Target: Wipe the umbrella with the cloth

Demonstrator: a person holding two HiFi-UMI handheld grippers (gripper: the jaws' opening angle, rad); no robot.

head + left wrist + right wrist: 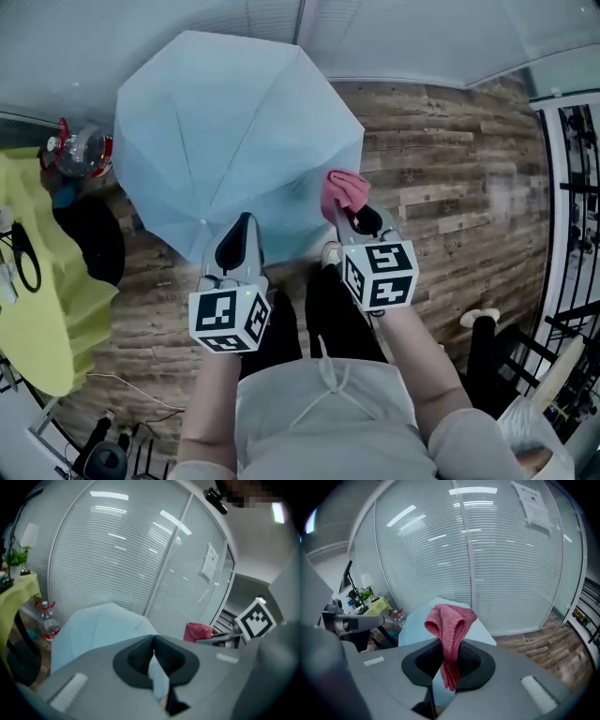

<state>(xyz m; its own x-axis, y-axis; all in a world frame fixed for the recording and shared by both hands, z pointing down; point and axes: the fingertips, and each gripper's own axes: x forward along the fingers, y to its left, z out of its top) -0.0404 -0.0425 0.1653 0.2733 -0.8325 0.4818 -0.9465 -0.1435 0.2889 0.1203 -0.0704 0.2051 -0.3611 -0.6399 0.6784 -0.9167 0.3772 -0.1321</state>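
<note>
**Speaker one:** Where does the umbrella lie, and what do the two tongs hold?

**Speaker two:** An open pale-blue umbrella (234,131) rests on the wooden floor (450,178). Its canopy faces up toward the person standing over it. The left tongs (242,225) sit at the canopy's near edge. In the left gripper view their jaws are pressed together with a strip of the blue fabric between them, so they appear to pinch the rim. The right tongs (358,217) are clamped on a pink cloth (343,191), which bunches above the jaws and hangs a little below them.

**Speaker one:** Which way would the cloth have to go to wipe?

**Speaker two:** The cloth is at the canopy's near right edge, touching it or just above it; the views do not settle which. Nearly all the canopy lies ahead and to the left of the right tongs. Its panels run from the rim toward the crown near the far middle. A likely stroke goes forward and leftward along a panel, while the left tongs steady the rim.

**Speaker one:** Is anything close by?

**Speaker two:** A clear bottle (80,150) with red at its neck stands just beyond the umbrella's left edge. It is beside a yellow-covered desk (47,309).
</note>
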